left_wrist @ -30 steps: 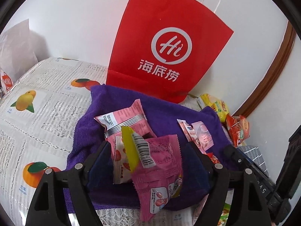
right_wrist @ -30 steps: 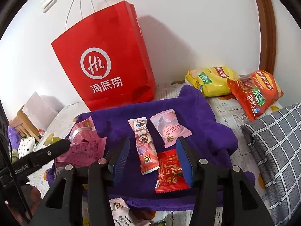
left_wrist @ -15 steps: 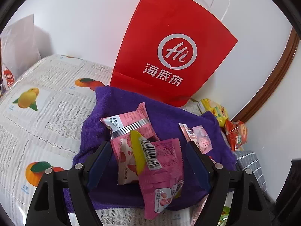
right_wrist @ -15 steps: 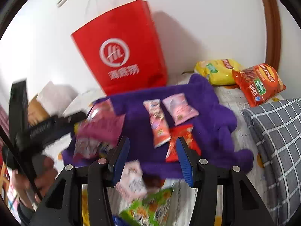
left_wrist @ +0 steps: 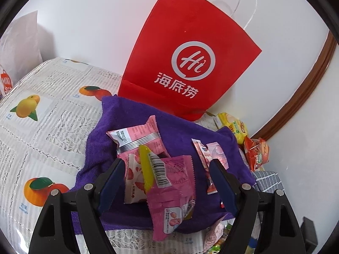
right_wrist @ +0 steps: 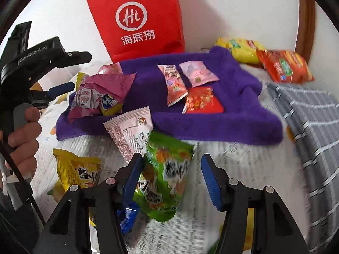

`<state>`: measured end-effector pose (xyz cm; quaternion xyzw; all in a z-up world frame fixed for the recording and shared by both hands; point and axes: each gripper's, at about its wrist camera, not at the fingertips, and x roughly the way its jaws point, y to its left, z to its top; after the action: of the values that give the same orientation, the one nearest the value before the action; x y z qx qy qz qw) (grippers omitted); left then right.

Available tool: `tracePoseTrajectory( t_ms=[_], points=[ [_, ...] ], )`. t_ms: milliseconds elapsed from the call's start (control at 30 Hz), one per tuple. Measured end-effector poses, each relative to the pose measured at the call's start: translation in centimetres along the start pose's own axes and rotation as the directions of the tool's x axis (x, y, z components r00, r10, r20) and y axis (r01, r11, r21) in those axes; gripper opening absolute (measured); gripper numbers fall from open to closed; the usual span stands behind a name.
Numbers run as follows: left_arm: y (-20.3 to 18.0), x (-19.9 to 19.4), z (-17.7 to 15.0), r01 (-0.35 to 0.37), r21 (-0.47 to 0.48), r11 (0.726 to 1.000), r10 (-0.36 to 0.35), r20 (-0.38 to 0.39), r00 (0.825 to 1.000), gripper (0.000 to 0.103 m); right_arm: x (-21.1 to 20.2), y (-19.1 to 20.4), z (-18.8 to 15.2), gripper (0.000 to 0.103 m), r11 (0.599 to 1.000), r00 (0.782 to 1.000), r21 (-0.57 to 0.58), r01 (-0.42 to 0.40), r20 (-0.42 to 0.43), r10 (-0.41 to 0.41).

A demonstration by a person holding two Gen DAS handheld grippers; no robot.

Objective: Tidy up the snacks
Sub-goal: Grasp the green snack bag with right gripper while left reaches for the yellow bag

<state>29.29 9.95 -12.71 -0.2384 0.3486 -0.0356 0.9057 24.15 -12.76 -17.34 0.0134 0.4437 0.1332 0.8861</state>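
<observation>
A purple towel (left_wrist: 180, 131) lies on the fruit-print tablecloth in front of a red paper bag (left_wrist: 190, 53). A heap of pink snack packets (left_wrist: 169, 180) rests on the towel's near left part, between the fingers of my left gripper (left_wrist: 167, 182), which is open with its pads clear of them. On the towel's right part lie a pink strip snack (right_wrist: 173, 84), a pale pink packet (right_wrist: 198, 75) and a red packet (right_wrist: 201, 101). My right gripper (right_wrist: 172, 177) hangs over a green packet (right_wrist: 167, 177) in front of the towel. Its jaws are opening and the right pad is clear of the packet.
A white packet (right_wrist: 129, 133), a yellow packet (right_wrist: 78, 171) and a blue one (right_wrist: 129, 213) lie near the green packet. Yellow (right_wrist: 239, 48) and orange (right_wrist: 284, 65) chip bags sit at the back right. A grey checked cloth (right_wrist: 307, 127) covers the right side. A hand (right_wrist: 23, 135) holds the left gripper.
My right gripper has drawn back and down from over the towel to the loose packets in front of it, and its jaws stand wider. The left gripper has hardly moved.
</observation>
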Motion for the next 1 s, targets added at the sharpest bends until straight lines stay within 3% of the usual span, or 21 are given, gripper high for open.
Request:
tracePoseTrajectory(
  t_ms=[133,300,567,767,900,1000],
  points=[
    [-0.4,-0.3,-0.1,-0.009,0.023,1.0,0.009,0.021,1.0,0.08,1.6,0.5,-0.6,0.058,1.0,0.999,0.01,-0.011,-0.033,0.011],
    [-0.5,-0.3,-0.1,-0.011,0.025,1.0,0.011,0.017,1.0,0.08,0.6,0.5,-0.8,0.043,1.0,1.0,0.002,-0.002,0.0,0.002],
    [-0.8,-1.0,0.0,-0.029,0.044,0.999,0.028,0.026,0.999,0.08,-3.6,-2.2,-1.2,0.042,0.997,0.993,0.058,0.054,0.1,-0.06],
    [-0.8,-2.3,-1.4,-0.012,0.046,0.999,0.013,-0.033,0.999,0.08,-4.2,-4.7,-2.1,0.042,0.991,0.994,0.117,0.057,0.082,-0.067],
    [-1.5,-4.3,-3.4,-0.013,0.102,0.995,0.019,-0.058,0.998,0.08,-3.1,-5.1,-3.3,0.043,0.988,0.993,0.124,0.093,0.054,-0.101],
    [-2.0,-5.5,-5.2,-0.024,0.146,0.989,0.036,-0.078,0.996,0.08,-2.9,-5.6,-3.6,0.043,0.984,0.995,0.164,0.077,0.044,-0.085]
  ],
)
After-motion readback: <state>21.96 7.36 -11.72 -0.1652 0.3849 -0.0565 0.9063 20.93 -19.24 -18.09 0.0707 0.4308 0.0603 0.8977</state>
